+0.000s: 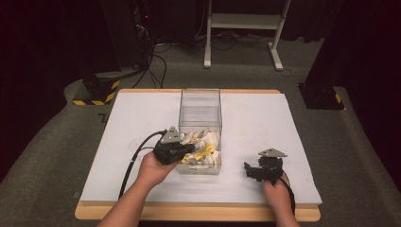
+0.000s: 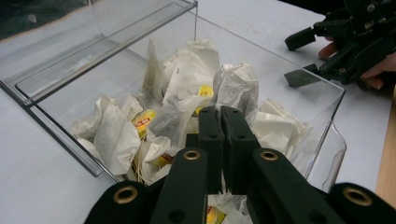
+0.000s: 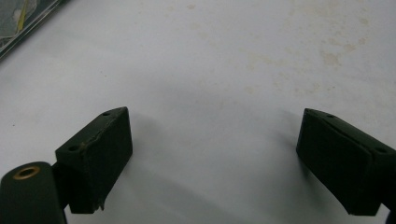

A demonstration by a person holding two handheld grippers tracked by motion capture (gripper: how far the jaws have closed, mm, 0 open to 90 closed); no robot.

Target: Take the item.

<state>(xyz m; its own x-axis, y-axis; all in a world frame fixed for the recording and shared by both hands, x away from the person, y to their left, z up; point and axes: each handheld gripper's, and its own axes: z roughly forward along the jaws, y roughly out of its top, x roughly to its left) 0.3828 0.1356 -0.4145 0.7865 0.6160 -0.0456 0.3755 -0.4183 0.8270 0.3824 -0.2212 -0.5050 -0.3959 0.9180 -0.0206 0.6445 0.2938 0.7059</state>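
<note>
The left tongs (image 2: 220, 122) are sitting pressed together, jaws flush, with their tips down among the tea bags (image 2: 187, 112); whether a fold of paper or a string is caught between them I cannot tell, since the jaw faces are hiding it. The right tongs (image 3: 212, 158) are spread wide and holding nothing, hovering low over bare worktop (image 3: 243, 56) towards its near right corner. The tea bags are lying heaped in the near end of a clear box (image 1: 200, 124), which is standing around the middle of the worktop, slightly towards the near edge. The bags are thin, crinkled white paper pouches, soft and limp, with small yellow tags and fine strings tangling through the pile. The box is hard, glossy, straight-walled and rectangular, probably light. The worktop is looking matte, pale and faintly stained. The risks, as I judge them: a pinch on such flimsy paper could be tearing a pouch or slipping off; tangled strings could be dragging neighbouring bags up and over the rim; and with the right tongs well apart from the box, any tug could be sliding or tipping it.
</note>
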